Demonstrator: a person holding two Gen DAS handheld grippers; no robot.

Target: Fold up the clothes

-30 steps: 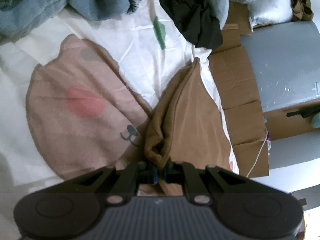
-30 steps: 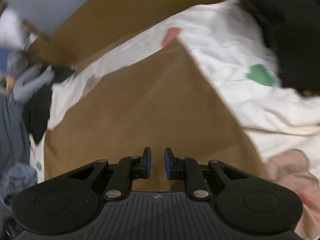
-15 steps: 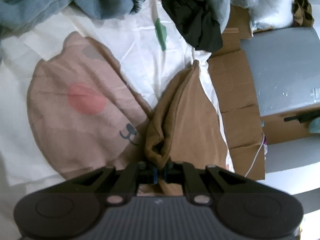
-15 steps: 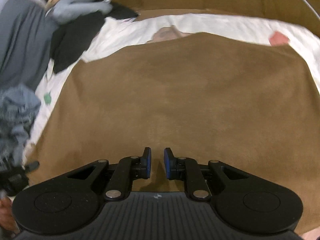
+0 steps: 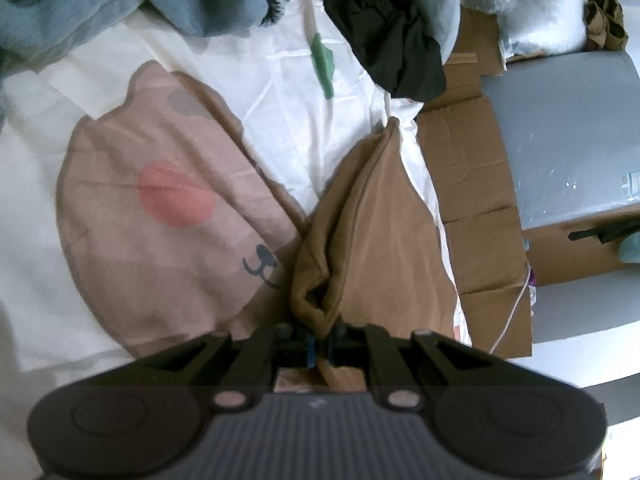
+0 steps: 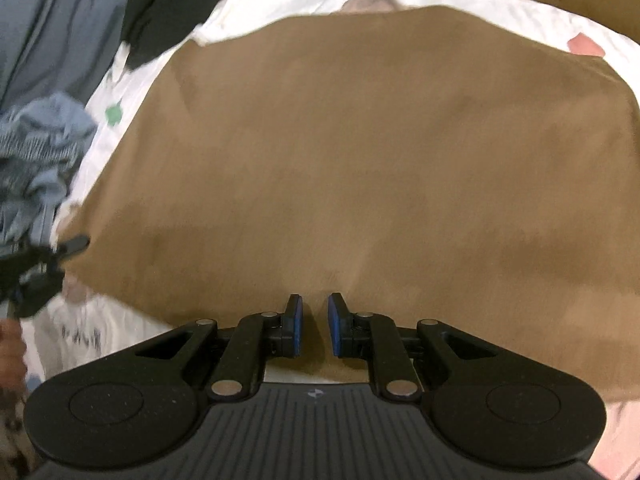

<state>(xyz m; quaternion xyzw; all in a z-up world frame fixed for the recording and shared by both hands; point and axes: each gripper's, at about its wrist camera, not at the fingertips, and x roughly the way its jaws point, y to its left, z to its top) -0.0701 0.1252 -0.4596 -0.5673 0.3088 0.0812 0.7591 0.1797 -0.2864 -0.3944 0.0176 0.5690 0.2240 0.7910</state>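
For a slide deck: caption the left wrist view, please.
Left gripper pinches a bunched corner of the brown garment on a bear-print sheet.

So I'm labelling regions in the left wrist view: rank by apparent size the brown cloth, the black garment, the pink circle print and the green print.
1. Brown cloth, though it lies nearest the camera.
2. Black garment.
3. Pink circle print.
4. Green print.

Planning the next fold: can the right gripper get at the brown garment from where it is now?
Probably yes. The right gripper hangs just over the brown garment with its jaws a little apart and empty, and only cloth lies ahead of it. The left gripper is pinching a bunched edge well clear of that spot.
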